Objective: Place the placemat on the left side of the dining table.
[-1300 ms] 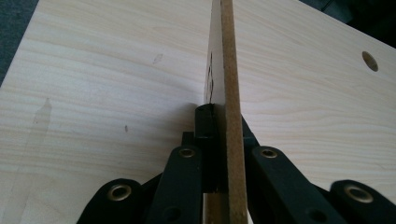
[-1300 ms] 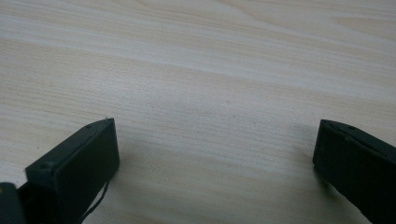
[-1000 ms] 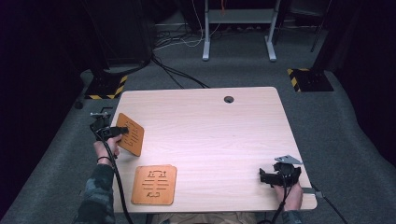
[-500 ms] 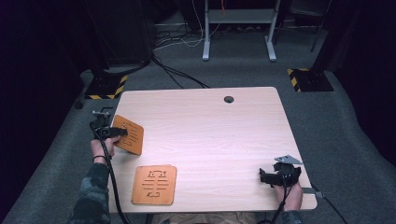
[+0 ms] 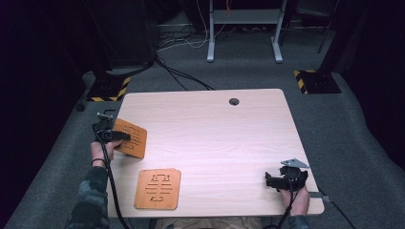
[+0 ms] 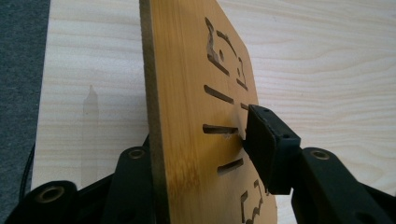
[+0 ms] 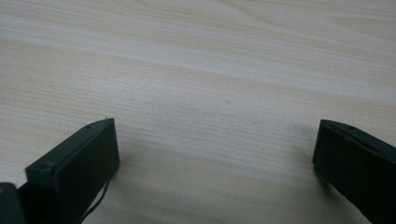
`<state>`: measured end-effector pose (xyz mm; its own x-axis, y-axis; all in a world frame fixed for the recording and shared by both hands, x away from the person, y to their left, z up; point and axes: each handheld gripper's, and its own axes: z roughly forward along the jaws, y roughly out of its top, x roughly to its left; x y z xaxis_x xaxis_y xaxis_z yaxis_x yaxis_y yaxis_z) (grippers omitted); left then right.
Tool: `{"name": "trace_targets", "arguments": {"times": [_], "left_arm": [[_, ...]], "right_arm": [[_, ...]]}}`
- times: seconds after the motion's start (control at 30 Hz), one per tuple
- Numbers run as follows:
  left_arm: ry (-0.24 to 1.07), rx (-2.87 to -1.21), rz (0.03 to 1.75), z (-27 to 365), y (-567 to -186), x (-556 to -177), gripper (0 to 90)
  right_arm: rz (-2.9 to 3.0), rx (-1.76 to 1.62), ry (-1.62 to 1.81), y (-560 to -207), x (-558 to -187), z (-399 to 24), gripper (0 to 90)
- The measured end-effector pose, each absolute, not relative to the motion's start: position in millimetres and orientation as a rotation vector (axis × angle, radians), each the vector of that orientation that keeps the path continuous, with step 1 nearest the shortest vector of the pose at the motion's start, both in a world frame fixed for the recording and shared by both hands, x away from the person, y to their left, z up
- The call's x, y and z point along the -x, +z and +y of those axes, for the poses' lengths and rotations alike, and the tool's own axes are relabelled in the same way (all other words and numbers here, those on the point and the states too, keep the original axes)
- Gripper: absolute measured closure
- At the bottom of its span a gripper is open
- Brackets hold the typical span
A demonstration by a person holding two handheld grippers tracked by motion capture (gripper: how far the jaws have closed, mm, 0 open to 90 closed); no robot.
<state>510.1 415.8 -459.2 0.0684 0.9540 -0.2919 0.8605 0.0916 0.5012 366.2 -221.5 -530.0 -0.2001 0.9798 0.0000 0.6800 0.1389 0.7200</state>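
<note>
Looks like a pick-up step: the left gripper (image 5: 119,136) is clamped on one wooden coaster (image 6: 196,116), lifting it tilted off the table (image 5: 215,129). Right gripper (image 7: 215,158) sits with jaws spread wide, holding nothing. Next I'd guess it carries that one over to the second coaster (image 5: 158,189) lying flat, keeping the pinch firm.

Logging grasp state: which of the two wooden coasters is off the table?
The far coaster at the table's left edge: the left gripper clamps it, tilted up. The near coaster lies flat by the front edge, untouched.

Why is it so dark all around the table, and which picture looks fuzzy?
High view: light falls on the table, the room around it stays dim. Left gripper view: the held wooden board casts a thin shadow on the tabletop. Right gripper view: the tongs' near black pads look soft.
</note>
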Motion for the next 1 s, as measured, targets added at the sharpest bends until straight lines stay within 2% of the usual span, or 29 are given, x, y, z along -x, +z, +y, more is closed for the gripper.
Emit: {"name": "trace_targets", "arguments": {"times": [0.4, 1.0], "left_arm": [[0.209, -1.8, 1.809, 423, -469, -508, 45.9], [0.194, -1.876, 1.802, 419, -474, -513, 38.3]], "right_arm": [[1.943, -1.587, 0.826, -530, -366, -221, 0.0], [1.943, -1.587, 0.826, -530, -366, -221, 0.0]]}}
